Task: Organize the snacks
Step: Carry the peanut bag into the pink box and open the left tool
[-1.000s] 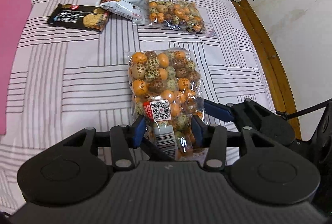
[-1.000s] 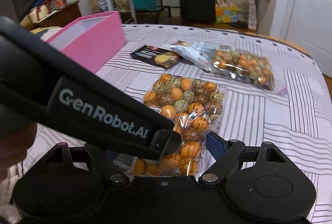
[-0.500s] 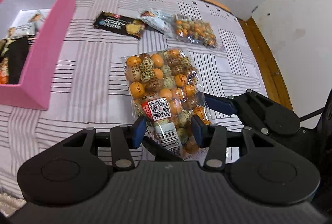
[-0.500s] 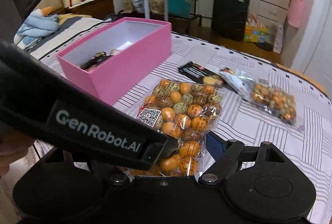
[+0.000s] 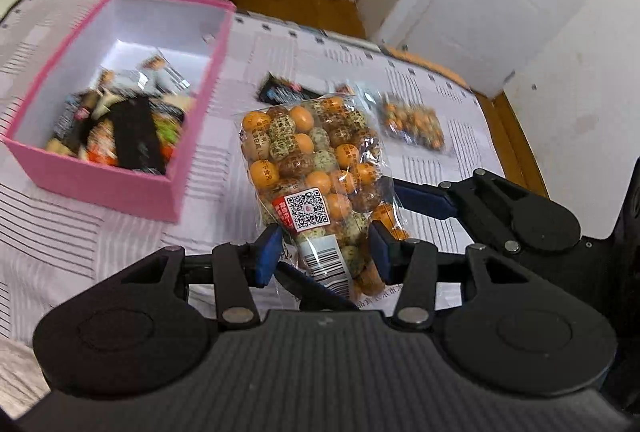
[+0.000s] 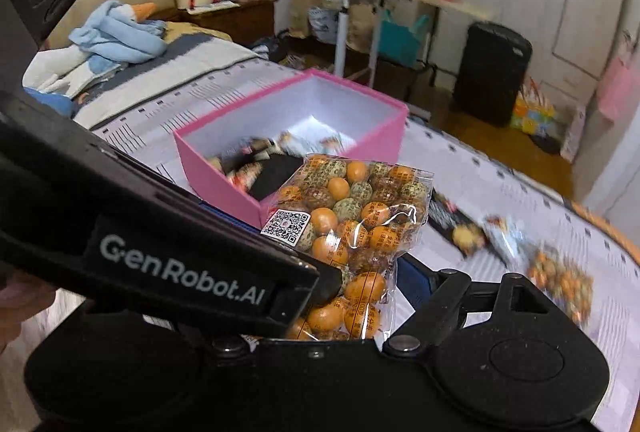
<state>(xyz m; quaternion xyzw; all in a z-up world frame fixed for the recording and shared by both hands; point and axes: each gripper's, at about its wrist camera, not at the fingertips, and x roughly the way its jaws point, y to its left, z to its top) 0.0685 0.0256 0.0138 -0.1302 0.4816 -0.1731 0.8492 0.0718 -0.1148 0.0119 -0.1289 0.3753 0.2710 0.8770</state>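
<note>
Both grippers bear on one clear bag of orange and speckled coated nuts, lifted off the striped bedsheet. The left gripper has its blue pads pressed in on the barcode end, a firm pinch there so the heavy upper part stands up instead of flopping. The right gripper has a blue finger against the bag's side; whether it truly clamps I cannot tell. Just beyond, left of the bag, sits the pink box, open and half filled with wrappers, likely the destination. Farther off on the sheet lie a dark biscuit packet and a second nut bag, still to be stowed.
</note>
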